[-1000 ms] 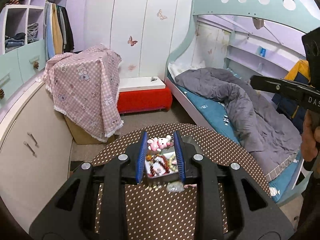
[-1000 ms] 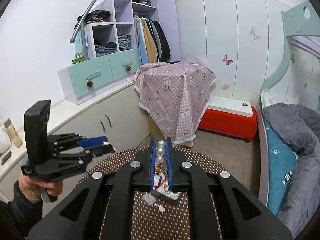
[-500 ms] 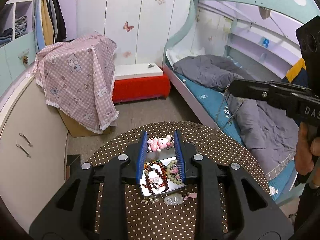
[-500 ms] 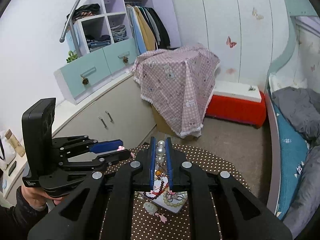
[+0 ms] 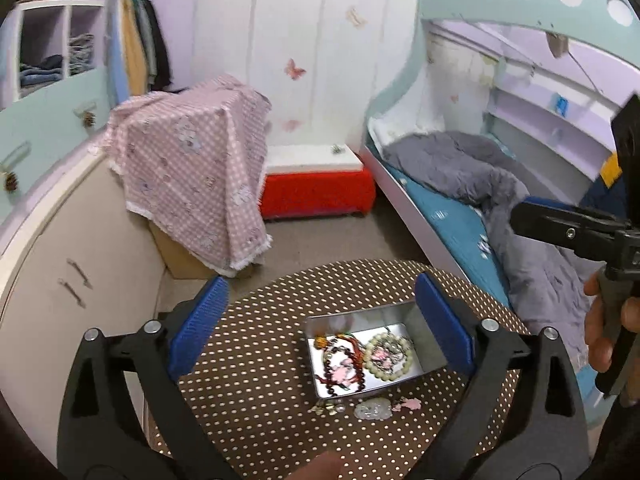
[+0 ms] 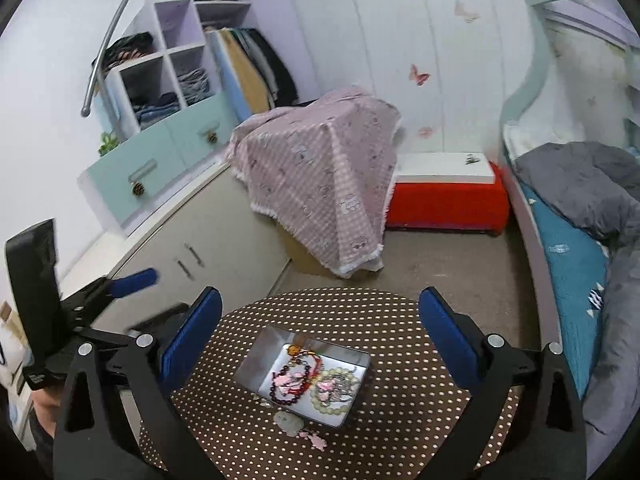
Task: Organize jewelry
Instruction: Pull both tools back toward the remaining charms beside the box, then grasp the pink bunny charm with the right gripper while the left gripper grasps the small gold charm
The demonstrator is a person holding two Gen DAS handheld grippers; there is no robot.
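A shiny metal tin (image 5: 416,316) (image 6: 256,356) stands on a round brown polka-dot table (image 5: 256,360) (image 6: 400,400). Inside lie a dark red bead bracelet (image 5: 340,368) (image 6: 290,384), a pale green bead bracelet (image 5: 386,356) (image 6: 334,390) and pink pieces. A pale jade pendant (image 5: 372,408) (image 6: 290,420) and a pink charm (image 5: 408,403) (image 6: 314,438) lie on the table beside the tin. My left gripper (image 5: 320,330) is open and empty above the tin. My right gripper (image 6: 320,332) is open and empty above it too.
A pink checked cloth covers a box (image 5: 196,168) (image 6: 320,184) behind the table. A red bench (image 5: 316,188) (image 6: 444,200) stands at the wall. A bed with a grey quilt (image 5: 480,184) (image 6: 588,184) is on the right, cabinets (image 5: 68,264) on the left.
Both grippers have opened wide. The pink bunny charm has left the left gripper and the white pearls have left the right gripper. Both cameras have tilted down toward the tin.
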